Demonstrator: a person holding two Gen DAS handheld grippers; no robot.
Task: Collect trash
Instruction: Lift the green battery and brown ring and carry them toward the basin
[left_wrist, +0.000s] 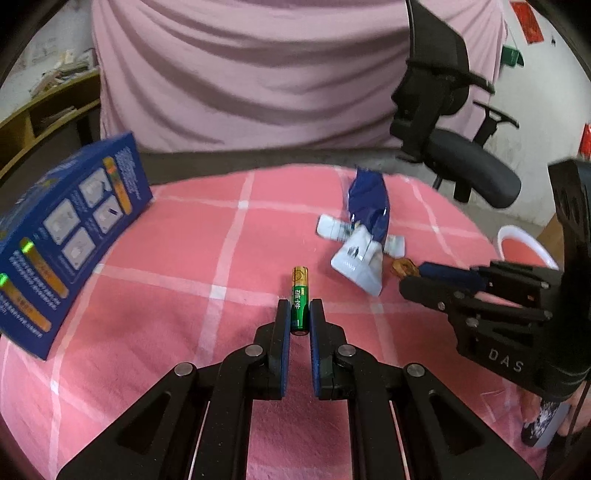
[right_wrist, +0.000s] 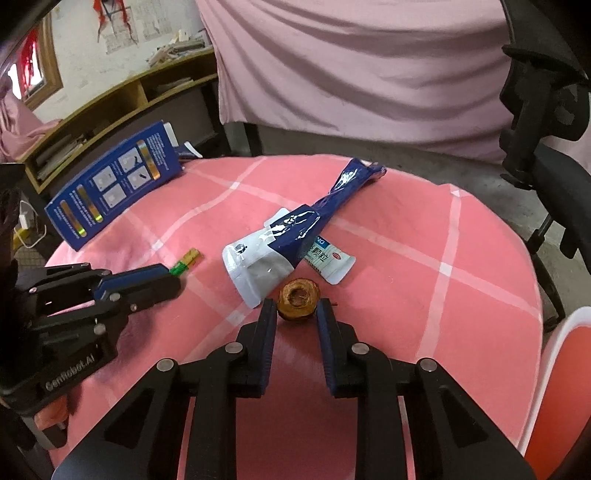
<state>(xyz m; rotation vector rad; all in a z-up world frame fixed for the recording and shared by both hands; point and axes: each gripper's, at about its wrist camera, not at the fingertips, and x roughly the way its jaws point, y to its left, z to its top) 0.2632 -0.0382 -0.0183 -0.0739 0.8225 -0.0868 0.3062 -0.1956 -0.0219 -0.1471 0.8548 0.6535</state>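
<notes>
The tabletop (right_wrist: 424, 236), under a pink checked cloth, carries everything in reach of both grippers.

A blue box (left_wrist: 70, 236) stands tilted well to the left of the left gripper (left_wrist: 300, 314), at the tabletop's edge. Whether anything is inside it cannot be told.

A crumpled blue-and-white pouch (right_wrist: 288, 240) lies just ahead of the right gripper (right_wrist: 297, 314), stretching away toward the far edge; a small white sachet (right_wrist: 330, 260) pokes out from under it on the right.

The left gripper is narrow, its pads pinched on the lower end of a green-and-gold battery (left_wrist: 300, 301), which points forward out of the fingertips. In the right wrist view that battery shows as a small green and yellow tip at the end of the left gripper, to the left of the right gripper.

The right gripper is partly open around a brown round scrap (right_wrist: 297, 299) with a hollow middle, which rests on the cloth between the fingertips. The left pad sits just beside it and the right pad stands apart from it, so no grip shows.
</notes>
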